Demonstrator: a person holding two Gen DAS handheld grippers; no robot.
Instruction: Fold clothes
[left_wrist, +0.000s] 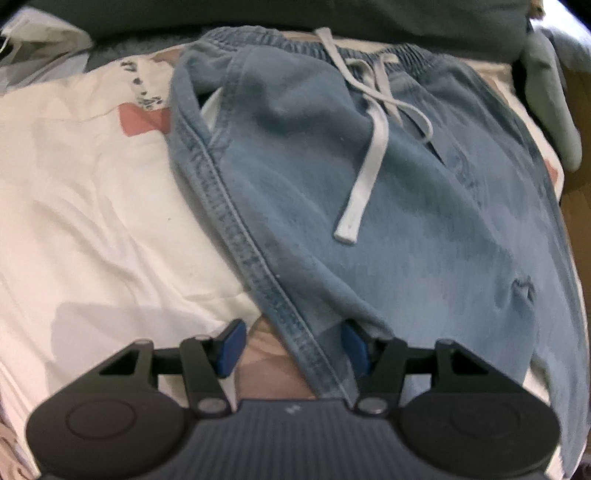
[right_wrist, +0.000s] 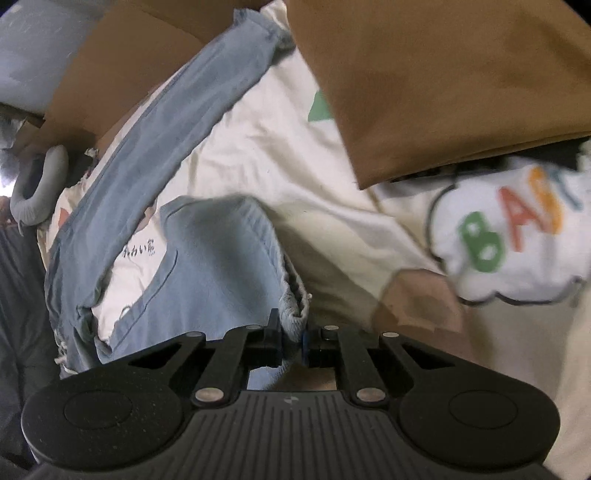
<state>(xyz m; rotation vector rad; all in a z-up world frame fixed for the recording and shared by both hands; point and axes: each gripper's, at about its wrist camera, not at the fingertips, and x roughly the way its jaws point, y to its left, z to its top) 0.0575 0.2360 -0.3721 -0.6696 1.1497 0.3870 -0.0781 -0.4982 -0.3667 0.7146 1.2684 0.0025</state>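
Cream printed sheet (left_wrist: 92, 221), blue pants (left_wrist: 406, 221) on it

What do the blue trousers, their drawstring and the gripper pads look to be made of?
Blue trousers: soft washed cotton, denim-like or fleece; faded matte surface, stitched side seam, frayed hem.
Drawstring: flat woven tape, likely cotton; off-white, matte.
Left gripper pads: blue, smooth, probably rubber or plastic; blur leaves it open.

I am holding my left black two-finger gripper (left_wrist: 291, 347) with its blue-padded fingers (left_wrist: 232, 345) spread wide apart. My right black two-finger gripper (right_wrist: 291, 341) is pinching its fingers (right_wrist: 274, 338) nearly together on a fold of pale blue denim trousers (right_wrist: 221, 266).
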